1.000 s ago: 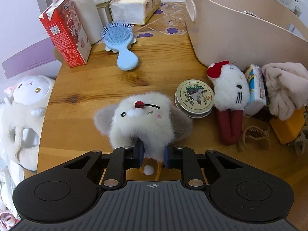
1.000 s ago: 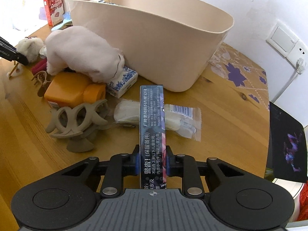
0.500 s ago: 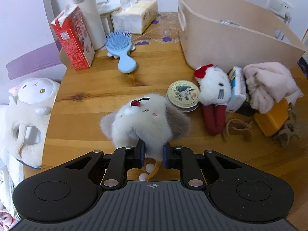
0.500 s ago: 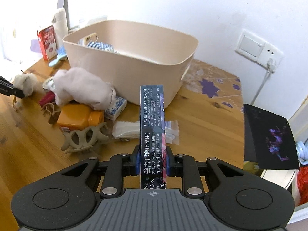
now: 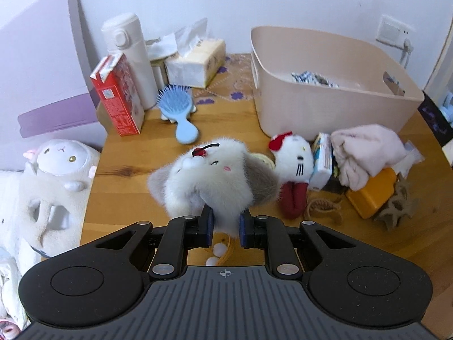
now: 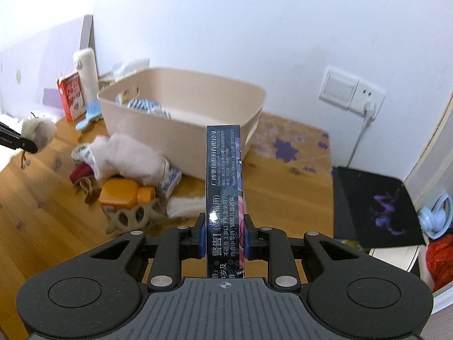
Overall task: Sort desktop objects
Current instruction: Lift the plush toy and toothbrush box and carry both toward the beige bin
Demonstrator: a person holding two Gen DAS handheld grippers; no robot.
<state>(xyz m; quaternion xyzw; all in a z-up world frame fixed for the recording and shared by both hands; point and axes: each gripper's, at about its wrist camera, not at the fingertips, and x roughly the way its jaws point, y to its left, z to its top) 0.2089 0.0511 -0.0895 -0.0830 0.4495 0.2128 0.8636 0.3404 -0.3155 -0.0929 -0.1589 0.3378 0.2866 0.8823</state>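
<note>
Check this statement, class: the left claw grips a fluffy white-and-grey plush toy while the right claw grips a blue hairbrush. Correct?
Not quite. The left claw does grip the fluffy white-and-grey plush toy, but the right claw grips a tall dark printed box, as the right wrist view shows.

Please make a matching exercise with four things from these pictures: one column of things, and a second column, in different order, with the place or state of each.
Things:
1. grey-white plush toy
2. dark box
3. blue hairbrush
4. striped cloth

Places or states:
A. inside the beige bin
B. lying on the wooden table
C. held in the left tool
D. held in the right tool

Pairs: 1-C, 2-D, 3-B, 4-A
</note>
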